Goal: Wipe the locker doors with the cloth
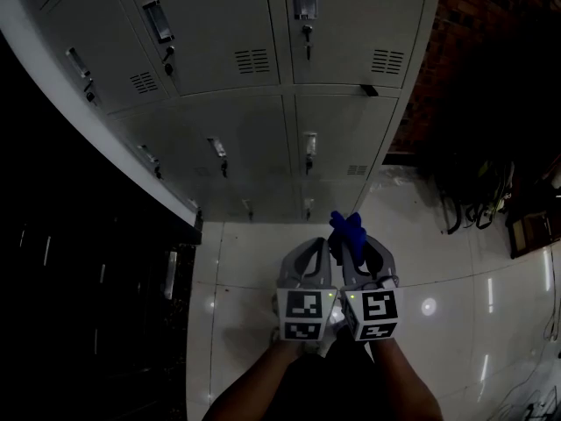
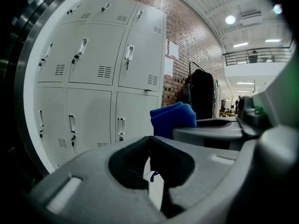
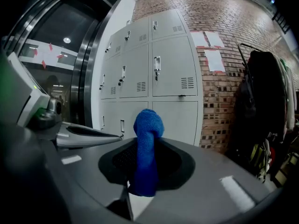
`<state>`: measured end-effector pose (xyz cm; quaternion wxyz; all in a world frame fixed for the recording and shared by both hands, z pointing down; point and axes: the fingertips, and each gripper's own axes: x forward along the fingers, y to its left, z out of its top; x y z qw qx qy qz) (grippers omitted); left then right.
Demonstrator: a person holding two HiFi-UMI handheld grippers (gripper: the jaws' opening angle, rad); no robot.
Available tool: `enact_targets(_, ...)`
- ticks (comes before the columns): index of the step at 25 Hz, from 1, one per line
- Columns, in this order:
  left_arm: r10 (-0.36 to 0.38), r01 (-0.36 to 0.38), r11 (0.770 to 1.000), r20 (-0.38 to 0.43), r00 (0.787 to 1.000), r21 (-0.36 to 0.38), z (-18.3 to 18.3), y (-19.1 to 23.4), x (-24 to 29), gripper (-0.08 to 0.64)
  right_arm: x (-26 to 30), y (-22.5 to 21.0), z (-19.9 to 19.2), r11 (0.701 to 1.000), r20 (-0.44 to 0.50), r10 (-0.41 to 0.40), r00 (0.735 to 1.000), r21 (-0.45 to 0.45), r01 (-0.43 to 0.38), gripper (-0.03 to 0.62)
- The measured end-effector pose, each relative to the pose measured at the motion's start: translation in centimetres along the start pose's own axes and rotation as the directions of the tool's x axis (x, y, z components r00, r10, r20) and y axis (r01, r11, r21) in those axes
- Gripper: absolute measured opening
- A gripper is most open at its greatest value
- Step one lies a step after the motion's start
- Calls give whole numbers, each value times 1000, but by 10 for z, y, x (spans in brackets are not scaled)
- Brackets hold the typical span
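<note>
A blue cloth sticks out past the tips of my right gripper, which is shut on it; in the right gripper view the blue cloth stands folded between the jaws of my right gripper. My left gripper is held close beside the right one, shut with nothing in it; in the left gripper view my left gripper shows its jaws together. The grey locker doors stand ahead, some way beyond both grippers, also seen as locker doors and locker doors.
A dark glass wall runs along the left of the lockers. A brick wall with papers pinned on it stands to their right, with dark coats hanging on a rack. The floor is glossy white tile.
</note>
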<state>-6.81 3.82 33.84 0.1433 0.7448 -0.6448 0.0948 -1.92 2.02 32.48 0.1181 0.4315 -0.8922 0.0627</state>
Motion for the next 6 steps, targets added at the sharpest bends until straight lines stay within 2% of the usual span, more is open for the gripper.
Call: enact_targets(6, -16, 16, 1000, 6, 1000, -11, -9, -3, -16, 3, -14, 11, -11, 1000, -20, -10, 1000, -3, 10, 80)
